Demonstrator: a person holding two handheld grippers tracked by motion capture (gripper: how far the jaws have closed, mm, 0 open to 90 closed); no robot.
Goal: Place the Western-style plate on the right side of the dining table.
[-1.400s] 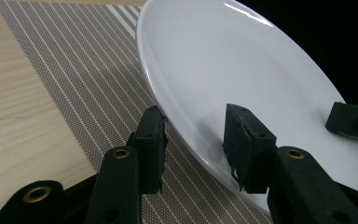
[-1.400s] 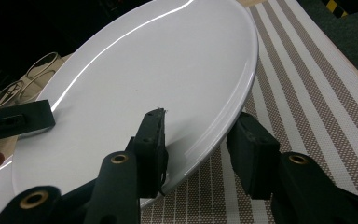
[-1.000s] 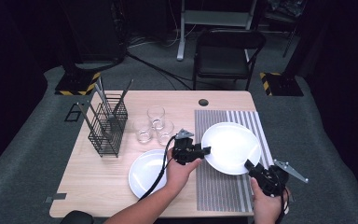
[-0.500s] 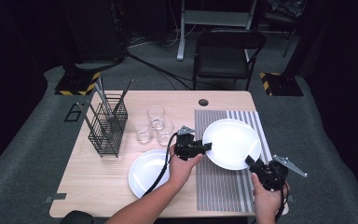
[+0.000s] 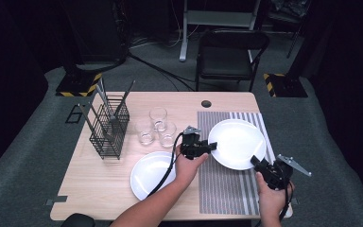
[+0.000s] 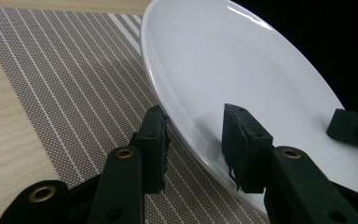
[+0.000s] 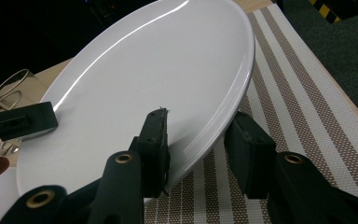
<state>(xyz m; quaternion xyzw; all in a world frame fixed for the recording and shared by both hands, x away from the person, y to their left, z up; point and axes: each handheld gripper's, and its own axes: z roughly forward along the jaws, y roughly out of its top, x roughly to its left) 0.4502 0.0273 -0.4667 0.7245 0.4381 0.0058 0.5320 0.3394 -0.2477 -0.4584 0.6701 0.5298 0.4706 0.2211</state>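
The table (image 5: pixel 99 189) is wooden, with dark floor on all sides. Its near left part is bare wood, and the far edge behind the mat is also free. A striped mat (image 5: pixel 227 189) covers the right part and reaches almost to the right edge.

The plate (image 5: pixel 237 143) is held above the mat, between the two grippers, and it is tilted. A second plate (image 5: pixel 149 175) lies flat on the wood, just left of the mat. A black wire rack (image 5: pixel 108 130) stands near the left edge, and three glasses (image 5: pixel 157 126) stand between the rack and the mat, well apart from the held plate.

The left gripper (image 5: pixel 207 147) has the left rim of the plate between its jaws. In the left gripper view (image 6: pixel 193 140) the jaws are moderately apart, one under the rim and one over the plate face; if they press it, I cannot tell. The right gripper (image 5: pixel 256 161) takes the near right rim. In the right gripper view (image 7: pixel 200 140) one jaw lies on the plate face and the other stands below the rim with a small gap.

No writing is readable.
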